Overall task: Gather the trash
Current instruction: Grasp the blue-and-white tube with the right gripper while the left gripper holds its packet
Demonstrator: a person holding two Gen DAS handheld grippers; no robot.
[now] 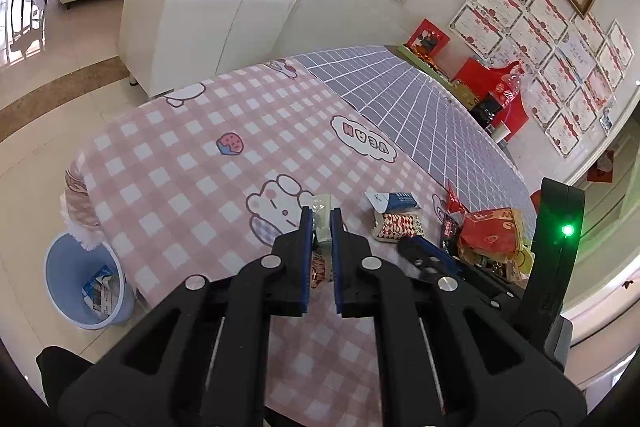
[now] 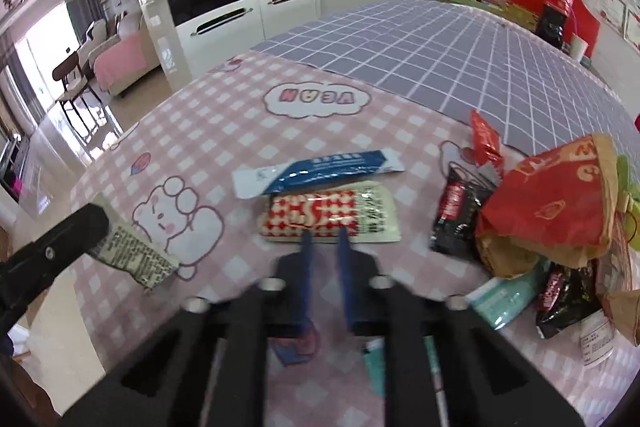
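My left gripper (image 1: 321, 217) is shut on a pale printed wrapper (image 1: 322, 223) and holds it above the pink checked tablecloth (image 1: 192, 163); the wrapper (image 2: 134, 253) also shows at the left of the right wrist view. My right gripper (image 2: 324, 233) is slightly open and empty, its tips at the near edge of a red-and-white checked packet (image 2: 328, 213). A blue-and-white sachet (image 2: 320, 171) lies just behind that packet. A red paper bag (image 2: 552, 207), black snack packs (image 2: 456, 215) and a teal packet (image 2: 506, 301) lie in a heap at the right.
A blue waste bin (image 1: 86, 285) with some trash inside stands on the floor left of the table. A purple grid cloth (image 2: 460, 59) covers the far half of the table. A white cabinet (image 1: 208, 19) stands beyond it. Red boxes (image 1: 496, 95) line the far wall.
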